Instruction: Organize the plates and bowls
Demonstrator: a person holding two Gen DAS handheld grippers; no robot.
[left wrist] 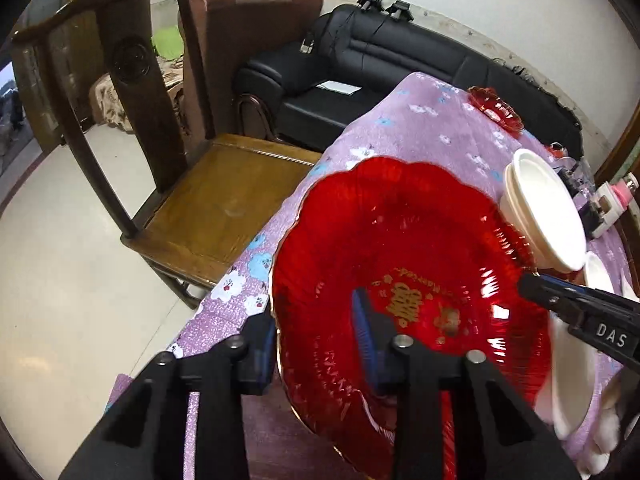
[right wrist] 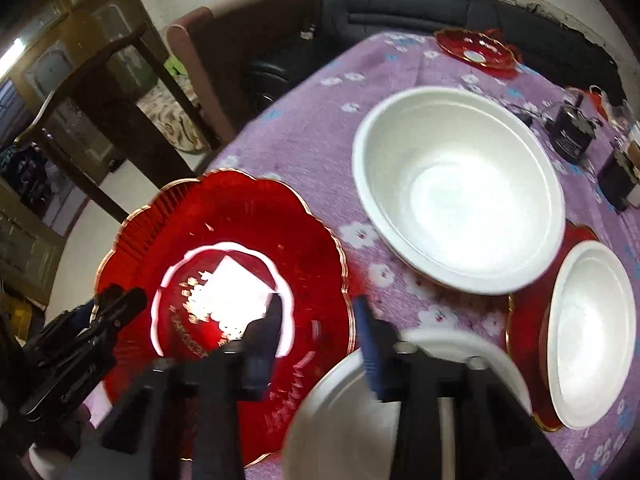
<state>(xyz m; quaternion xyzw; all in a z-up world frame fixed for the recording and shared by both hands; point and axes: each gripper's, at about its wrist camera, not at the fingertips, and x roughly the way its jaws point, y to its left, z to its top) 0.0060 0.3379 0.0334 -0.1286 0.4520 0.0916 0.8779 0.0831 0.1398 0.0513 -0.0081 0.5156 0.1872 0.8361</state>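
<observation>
The left gripper (left wrist: 320,344) stands with its jaws apart, straddling the near rim of a large red plate (left wrist: 408,240); one finger is outside the rim, the other over the plate's inside, and no grip on the rim is visible. The plate is tilted above a purple floral tablecloth (left wrist: 400,128) and holds nothing. The right gripper (right wrist: 316,332) is also open, its fingers spread above the gap between the red plate (right wrist: 224,224) and a white bowl (right wrist: 344,412) just below it; whether it touches either cannot be told. A second, larger white bowl (right wrist: 460,188) sits empty on the cloth. To its right, a third white bowl (right wrist: 592,332) rests in another red plate (right wrist: 524,328). A small red dish (right wrist: 476,50) lies empty at the far edge, well apart. A wooden chair (left wrist: 160,160) stands beside the table.
</observation>
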